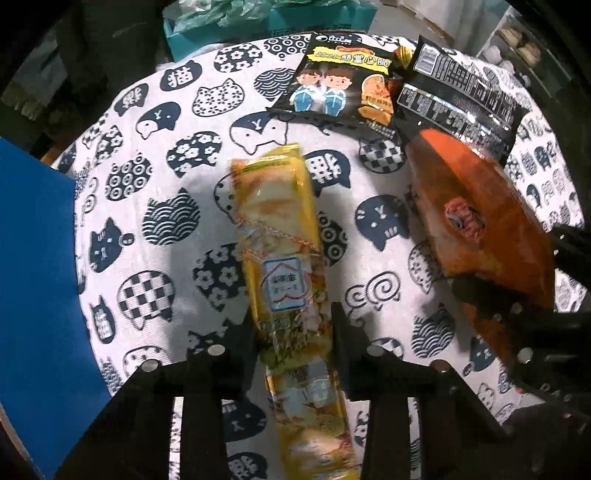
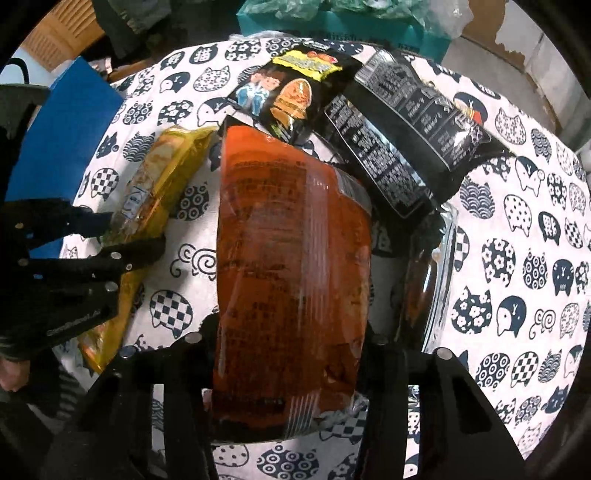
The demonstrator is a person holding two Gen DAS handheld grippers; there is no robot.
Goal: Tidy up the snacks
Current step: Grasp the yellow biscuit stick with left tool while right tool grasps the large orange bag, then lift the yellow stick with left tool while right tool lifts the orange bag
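Both tools point down: the left gripper [image 1: 291, 325] pinches the long crinkly yellow packet [image 1: 280, 236], the right gripper [image 2: 291, 332] clamps the glossy orange bag [image 2: 291, 258].

Round table w/ cat-print cloth [image 1: 155, 206]: yellow snack pack [image 1: 284, 251] lies btwn left claw [image 1: 291, 332] fingers, two black packs [image 1: 347, 81] beyond, blue sheet [image 1: 33, 277] left.

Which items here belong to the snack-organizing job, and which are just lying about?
Part of the job:
- long yellow plastic snack packet, in the left tongs
- orange plastic snack bag, in the right tongs
- black cartoon-printed snack bag
- black foil snack bag, label side up

Just lying about:
- cat-print tablecloth
- teal cardboard box
- blue flat panel
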